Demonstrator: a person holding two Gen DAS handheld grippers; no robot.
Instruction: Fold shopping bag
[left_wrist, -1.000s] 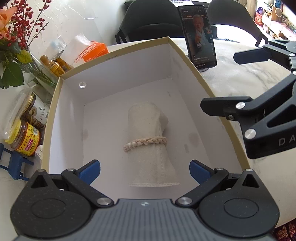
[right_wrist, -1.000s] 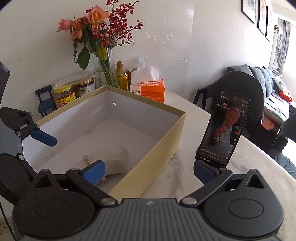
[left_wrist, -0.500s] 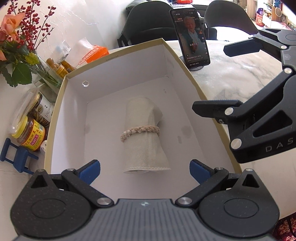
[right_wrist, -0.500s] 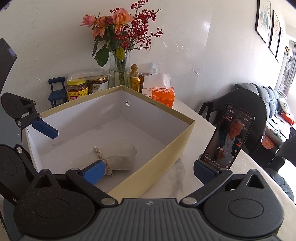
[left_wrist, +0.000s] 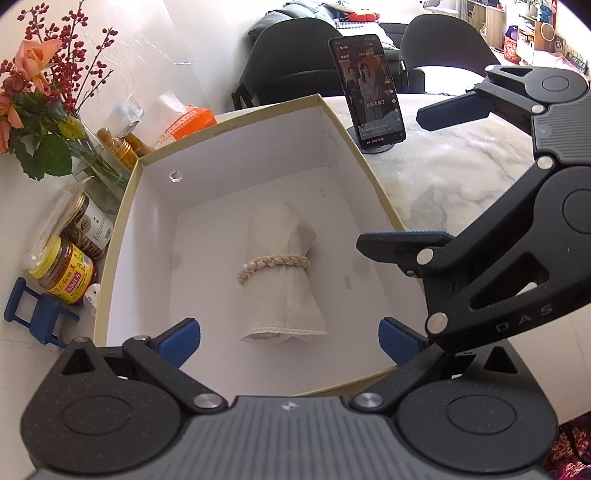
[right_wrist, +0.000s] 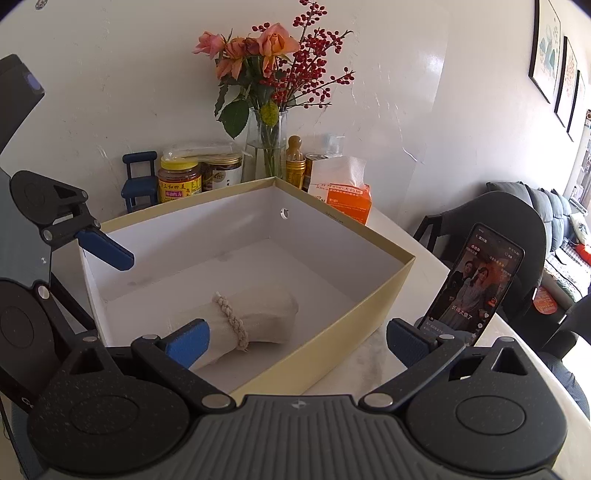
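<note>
Looks pretty much done: the shopping bag (left_wrist: 279, 273) is rolled up, tied with its braided handle (left_wrist: 273, 263), lying in the open box (left_wrist: 229, 173) on the worktop. Left gripper (left_wrist: 288, 334) and right gripper (right_wrist: 295, 338) hover above, jaws spread, empty. Next I'd guess just backing off.

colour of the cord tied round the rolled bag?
Cream, braided cord, about the same off-white as the rolled bag. Clearest in the left wrist view.

Cream rolled bag (left_wrist: 282, 273) (braided tie), white-lined tan box (left_wrist: 236, 177)
</note>
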